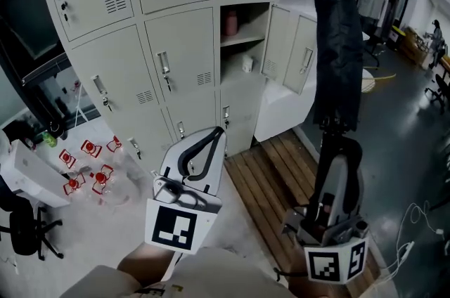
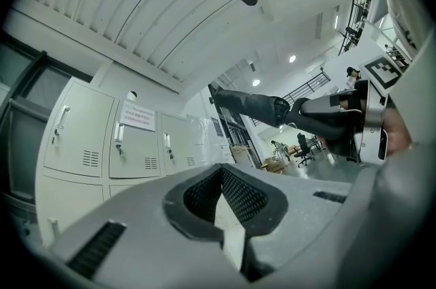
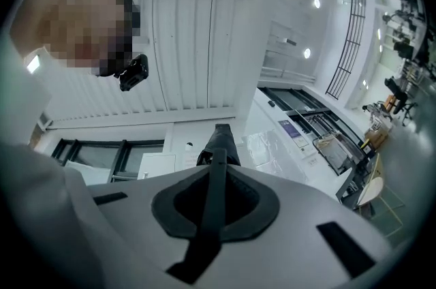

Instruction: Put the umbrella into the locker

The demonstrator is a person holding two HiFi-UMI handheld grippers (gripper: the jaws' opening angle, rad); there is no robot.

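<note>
Grey locker bank at 11 o'clock, with its open compartment at 12. Left gripper: jaws together, empty, probably free for the door. Right gripper at 3 clamps the folded black umbrella upright, likely to clear the floor.

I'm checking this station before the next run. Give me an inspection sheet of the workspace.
Surface: pale floor; wooden slatted platform before the lockers.
Job's things: black folded umbrella upright in right gripper; grey metal locker compartment open, pink bottle inside.
Clutter: red-and-white items on floor, left.
Grippers: left gripper shut, empty; right gripper shut on umbrella.
Cables: white cable lying far right.
Surroundings: black office chair; distant person.
</note>
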